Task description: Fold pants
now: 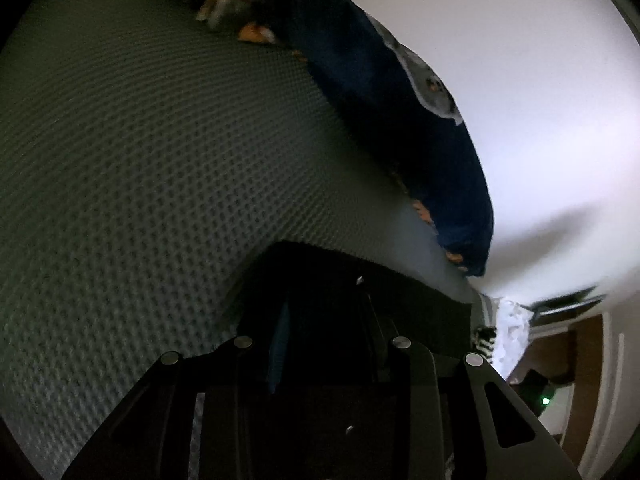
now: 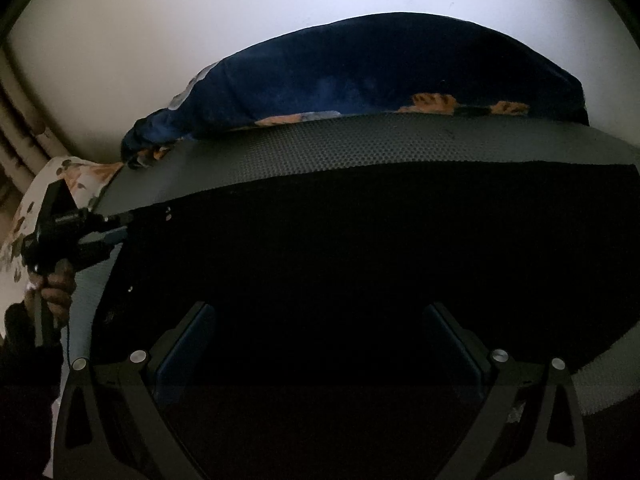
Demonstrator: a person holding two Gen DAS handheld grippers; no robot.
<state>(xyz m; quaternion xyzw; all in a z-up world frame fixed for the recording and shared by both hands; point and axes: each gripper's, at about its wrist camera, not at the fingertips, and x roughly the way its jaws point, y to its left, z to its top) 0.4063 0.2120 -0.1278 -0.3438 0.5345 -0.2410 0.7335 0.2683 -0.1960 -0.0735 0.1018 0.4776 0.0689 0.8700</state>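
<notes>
The black pants (image 2: 360,264) lie flat on a grey dimpled mat (image 2: 360,148). My right gripper (image 2: 320,320) hovers over the pants near their front edge, jaws wide apart and empty. My left gripper (image 2: 120,224) shows at the left of the right wrist view, its fingers closed on the far left corner of the pants. In the left wrist view the left gripper (image 1: 324,300) is shut on the dark pants edge (image 1: 360,280) over the mat (image 1: 140,160).
A dark blue blanket with orange and grey print (image 2: 380,72) is bunched along the mat's far edge, against a white wall (image 2: 200,8). It also shows in the left wrist view (image 1: 400,112). A floral pillow (image 2: 40,200) lies at the left.
</notes>
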